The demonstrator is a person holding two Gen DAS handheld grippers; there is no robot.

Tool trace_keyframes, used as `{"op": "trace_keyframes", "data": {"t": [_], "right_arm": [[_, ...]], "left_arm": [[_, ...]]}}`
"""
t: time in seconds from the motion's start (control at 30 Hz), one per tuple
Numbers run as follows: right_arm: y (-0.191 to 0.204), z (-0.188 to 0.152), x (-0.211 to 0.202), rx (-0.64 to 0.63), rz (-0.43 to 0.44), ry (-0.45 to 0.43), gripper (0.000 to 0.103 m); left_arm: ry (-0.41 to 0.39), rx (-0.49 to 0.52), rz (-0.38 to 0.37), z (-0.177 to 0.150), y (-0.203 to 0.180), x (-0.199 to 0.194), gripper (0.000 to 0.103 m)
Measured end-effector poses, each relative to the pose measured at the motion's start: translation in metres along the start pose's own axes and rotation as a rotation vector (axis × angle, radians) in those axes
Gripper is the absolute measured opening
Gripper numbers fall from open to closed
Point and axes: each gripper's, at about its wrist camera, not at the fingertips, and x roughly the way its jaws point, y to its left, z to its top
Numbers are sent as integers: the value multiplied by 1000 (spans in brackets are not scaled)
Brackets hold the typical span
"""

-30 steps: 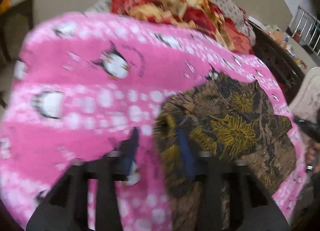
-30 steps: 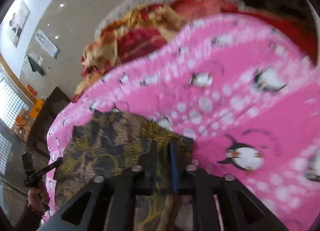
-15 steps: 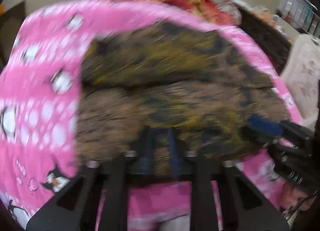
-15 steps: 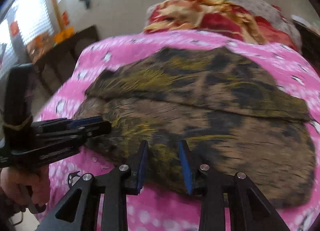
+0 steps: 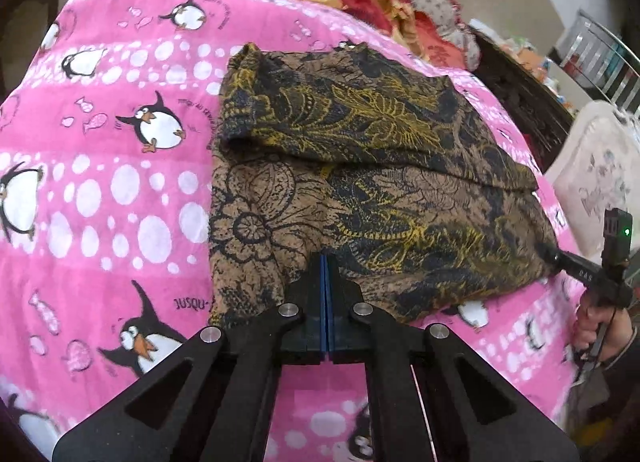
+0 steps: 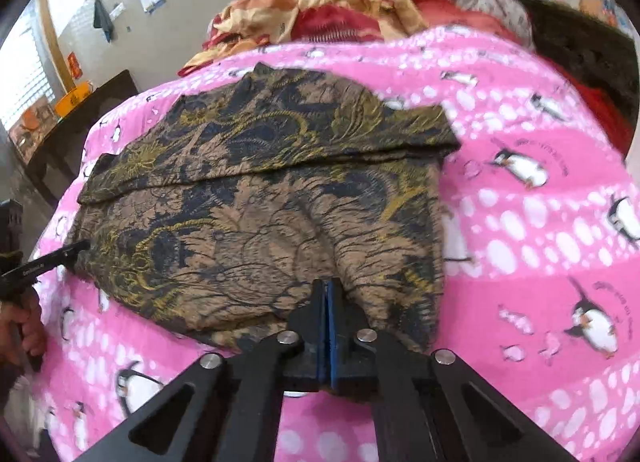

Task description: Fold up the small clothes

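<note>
Left wrist view: the brown, black and yellow floral-print cloth garment (image 5: 360, 166) lies flat on the pink penguin-print blanket (image 5: 100, 190), far portion folded over. Its long axis runs left to right. The left gripper (image 5: 325, 262) has its jaws closed on the near hem, near the left corner. The fabric appears thin, light and limp; it will sag between holds, so grip edges or corners.

Right wrist view: the right gripper (image 6: 327, 290) has its jaws closed on the near hem, near the garment's right edge. The fold line crosses parallel to the long axis.
</note>
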Motion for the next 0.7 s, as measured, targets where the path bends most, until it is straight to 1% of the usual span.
{"op": "trace_keyframes", "data": {"t": [0.03, 0.07, 0.1, 0.13, 0.17, 0.23, 0.27, 0.3, 0.33, 0.37, 0.4, 0.47, 0.5, 0.53, 0.6, 0.63, 0.67, 0.7], "right_arm": [[5, 6, -4, -5, -3, 26, 1], [11, 16, -12, -16, -6, 5, 2], [20, 25, -19, -26, -15, -35, 4], [25, 33, -24, -33, -32, -70, 7], [30, 44, -23, -40, -58, -79, 7], [28, 55, -9, -35, -109, -45, 7], [25, 59, 6, -26, -132, -4, 7], [19, 62, 29, -17, -182, 78, 7], [14, 63, 44, -11, -197, 124, 7], [11, 66, 52, -9, -185, 128, 6], [11, 72, 53, -18, -190, 102, 6], [13, 92, 58, -37, -196, 78, 7], [13, 102, 62, -39, -176, 61, 7], [10, 114, 67, -32, -147, 46, 7], [8, 139, 68, -37, -125, -24, 7], [8, 147, 66, -42, -129, -55, 7], [9, 159, 61, -44, -128, -110, 7], [8, 166, 57, -36, -123, -135, 7]], "left_arm": [[-14, 18, 31, 9, -9, -7, 2], [-40, 42, 43, 14, -17, -14, 2], [-67, 65, 45, 21, -25, -19, 2], [-78, 80, 39, 29, -32, -19, 2], [-62, 85, 42, 38, -37, -11, 2], [4, 91, 65, 47, -40, 14, 3], [72, 84, 100, 50, -39, 35, 2], [130, 70, 127, 50, -36, 51, 3], [104, 62, 123, 52, -35, 55, 3], [96, 65, 132, 58, -37, 57, 3], [104, 64, 141, 66, -38, 61, 3], [80, 37, 149, 87, -36, 68, 3], [65, 17, 150, 100, -32, 73, 3], [35, -11, 168, 119, -27, 78, 3], [-17, -26, 205, 144, -22, 79, 3], [-57, -33, 234, 160, -18, 77, 3], [-94, -40, 260, 170, -14, 73, 3], [-123, -50, 277, 176, -12, 69, 3]]}}
